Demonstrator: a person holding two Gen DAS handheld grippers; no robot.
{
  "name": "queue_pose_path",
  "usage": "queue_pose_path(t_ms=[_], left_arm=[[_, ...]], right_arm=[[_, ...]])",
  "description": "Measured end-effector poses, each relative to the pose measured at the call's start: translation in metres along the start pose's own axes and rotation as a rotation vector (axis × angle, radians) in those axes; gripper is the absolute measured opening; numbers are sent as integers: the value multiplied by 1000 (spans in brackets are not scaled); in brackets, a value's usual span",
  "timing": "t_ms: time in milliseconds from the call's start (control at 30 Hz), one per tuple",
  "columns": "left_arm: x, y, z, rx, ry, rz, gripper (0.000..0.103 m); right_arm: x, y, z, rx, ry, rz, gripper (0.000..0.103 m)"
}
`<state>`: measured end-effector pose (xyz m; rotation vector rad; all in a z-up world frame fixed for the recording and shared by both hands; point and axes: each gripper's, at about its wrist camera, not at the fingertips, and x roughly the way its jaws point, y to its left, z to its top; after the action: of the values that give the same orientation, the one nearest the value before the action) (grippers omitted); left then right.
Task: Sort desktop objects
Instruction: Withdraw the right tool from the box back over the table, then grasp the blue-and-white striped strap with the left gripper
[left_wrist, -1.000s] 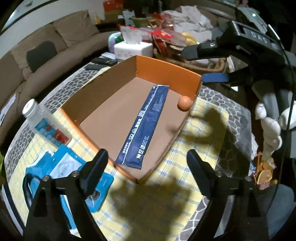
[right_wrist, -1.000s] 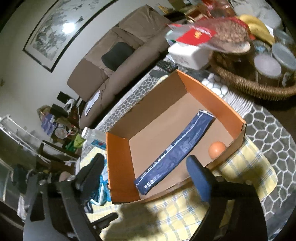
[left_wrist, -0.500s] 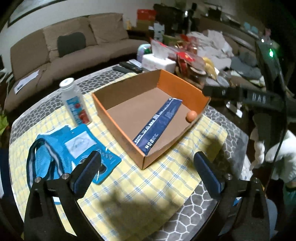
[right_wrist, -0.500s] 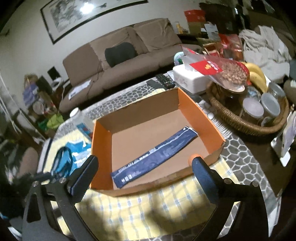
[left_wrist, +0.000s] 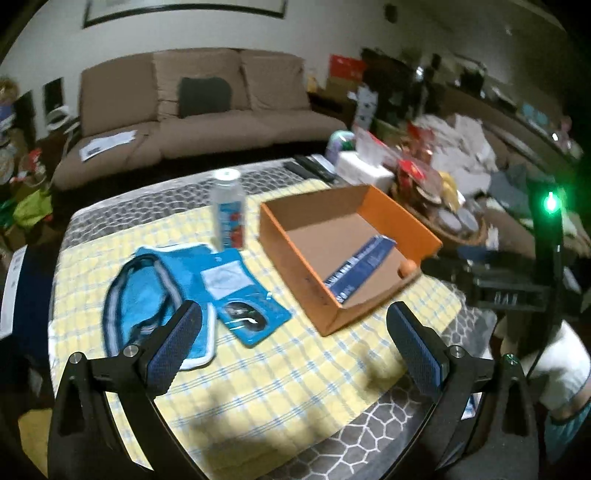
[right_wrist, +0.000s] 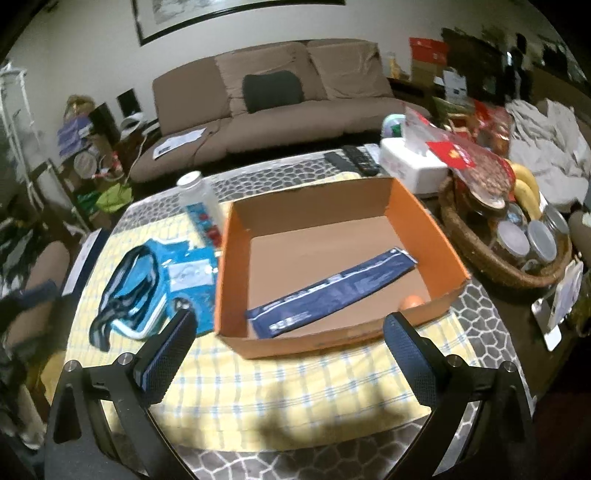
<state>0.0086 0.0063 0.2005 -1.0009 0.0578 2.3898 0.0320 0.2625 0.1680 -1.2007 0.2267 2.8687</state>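
Both hand-held grippers, left (left_wrist: 293, 341) and right (right_wrist: 288, 349), hang spread and empty over the yellow checked cloth (right_wrist: 295, 384). Judging by this, a next pick is due: the blue pouch (left_wrist: 155, 295), mouse packet (left_wrist: 245, 299) and bottle (left_wrist: 229, 214) lie outside the orange box (right_wrist: 332, 258), which holds a navy packet (right_wrist: 332, 291) and small orange ball (right_wrist: 412, 301). Beyond the bench, a brown sofa (right_wrist: 280, 99).

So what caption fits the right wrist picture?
Open right tool facing an orange box holding a blue packet and small orange ball.
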Motion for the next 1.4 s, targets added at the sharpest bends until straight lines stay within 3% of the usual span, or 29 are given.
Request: queue_pose_path(t_ms=[400,633,833,1133,1400], left_arm=[[-51,79,-22,-117,-39,131,100],[-59,128,-37,-183,-32,196,100],[-42,157,-51,-232,1,220,100],[23,169,-77,-203,131,239,100],[63,180,-90,-208,210,239,100]], right_arm=[[11,79,-8,-86,30,96,102],[30,119,-12,-135,52,119,102],[53,139,-16,-122,92,165,102],[97,164,-14,-137,160,206,101],[135,184,-15,-136,213,268,93]])
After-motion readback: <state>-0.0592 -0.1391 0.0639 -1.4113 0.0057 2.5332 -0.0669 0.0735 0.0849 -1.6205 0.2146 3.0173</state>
